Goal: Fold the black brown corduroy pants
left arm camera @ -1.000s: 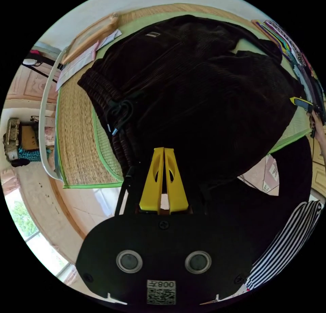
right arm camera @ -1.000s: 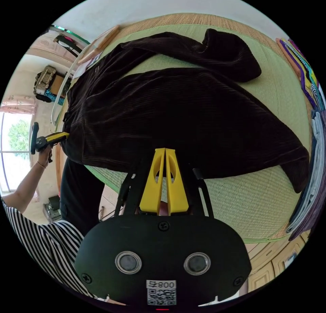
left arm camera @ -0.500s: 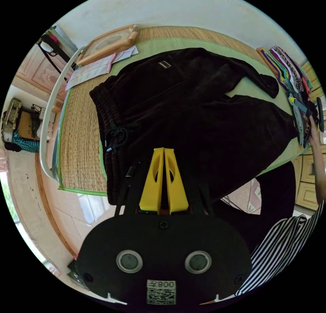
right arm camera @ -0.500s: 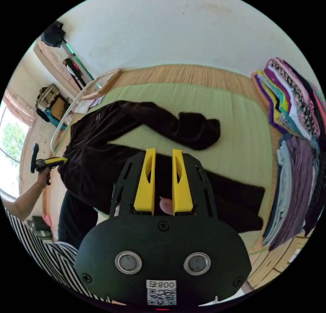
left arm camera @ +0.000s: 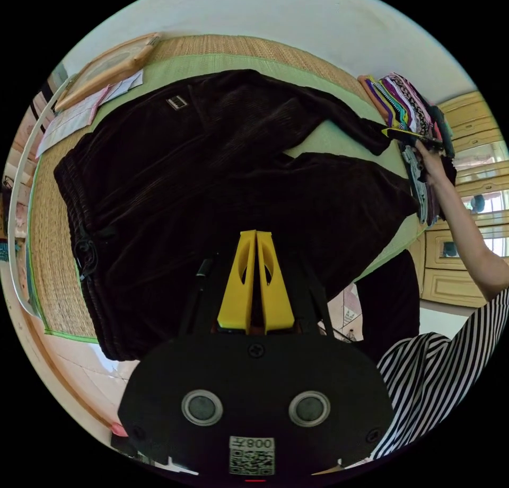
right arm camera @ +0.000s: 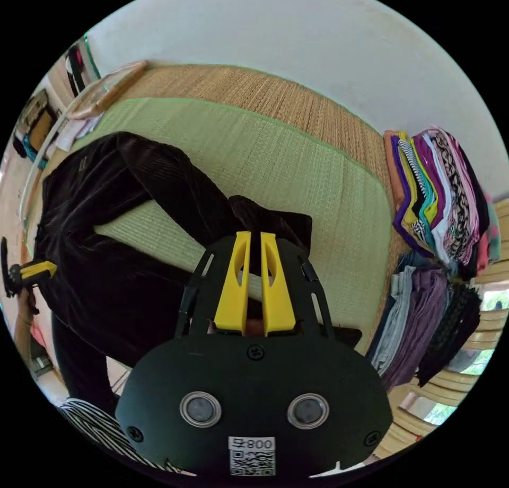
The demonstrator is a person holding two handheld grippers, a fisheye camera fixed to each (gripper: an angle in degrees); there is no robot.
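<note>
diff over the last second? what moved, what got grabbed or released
The right gripper let go of the near leg's hem: jaws shut 1.0 s ago, wide at 0.5 s, now nearly closed over the far leg's cuff. The left gripper stayed shut at the waist side. The pants stayed spread on the mat.

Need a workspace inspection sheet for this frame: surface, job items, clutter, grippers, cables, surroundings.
Surface: green mat over a woven straw mat.
Job's things: dark corduroy pants spread flat, legs apart, waistband with drawstring near the mat's edge.
Clutter: stack of folded clothes at the mat's end; wooden frame and papers at a far corner.
Grippers: left gripper shut over the pants; right gripper nearly closed, near a leg end; grip unclear.
Cables: nothing seen.
Surroundings: white wall, tiled floor, person's striped sleeve.
</note>
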